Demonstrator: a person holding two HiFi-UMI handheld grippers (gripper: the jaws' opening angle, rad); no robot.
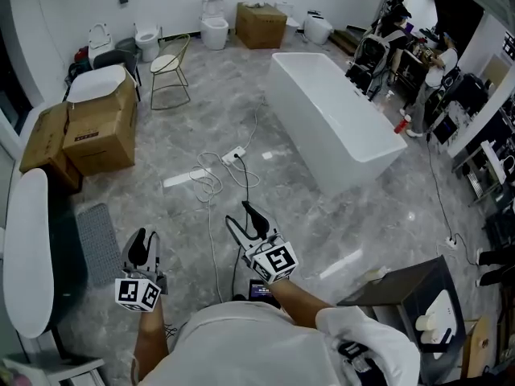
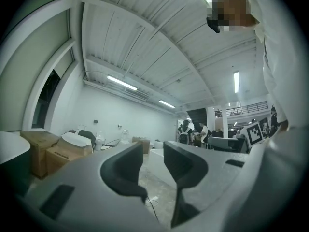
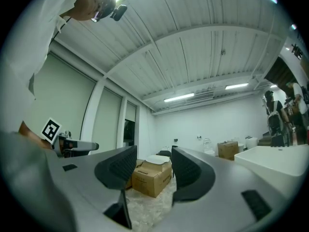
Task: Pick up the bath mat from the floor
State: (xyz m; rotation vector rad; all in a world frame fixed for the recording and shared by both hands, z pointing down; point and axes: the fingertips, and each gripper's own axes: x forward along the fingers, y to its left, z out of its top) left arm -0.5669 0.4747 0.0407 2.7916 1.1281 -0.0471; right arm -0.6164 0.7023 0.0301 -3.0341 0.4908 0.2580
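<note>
Bath mat (image 1: 98,244) flat on floor (image 1: 322,232), left of my left gripper (image 1: 145,244). It and my right gripper (image 1: 241,219) held level, pointing far; jaws apart, nothing between, right wider.

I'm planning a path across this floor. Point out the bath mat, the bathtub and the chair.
bath mat (image 1: 98,244), head view, middle of the grey mat.
bathtub (image 1: 334,111), head view, its white top.
chair (image 1: 165,63), head view, its white seat.

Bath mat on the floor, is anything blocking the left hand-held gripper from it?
Nothing visible does. The bath mat lies flat just left of the left hand-held gripper, with only bare floor between them.
</note>
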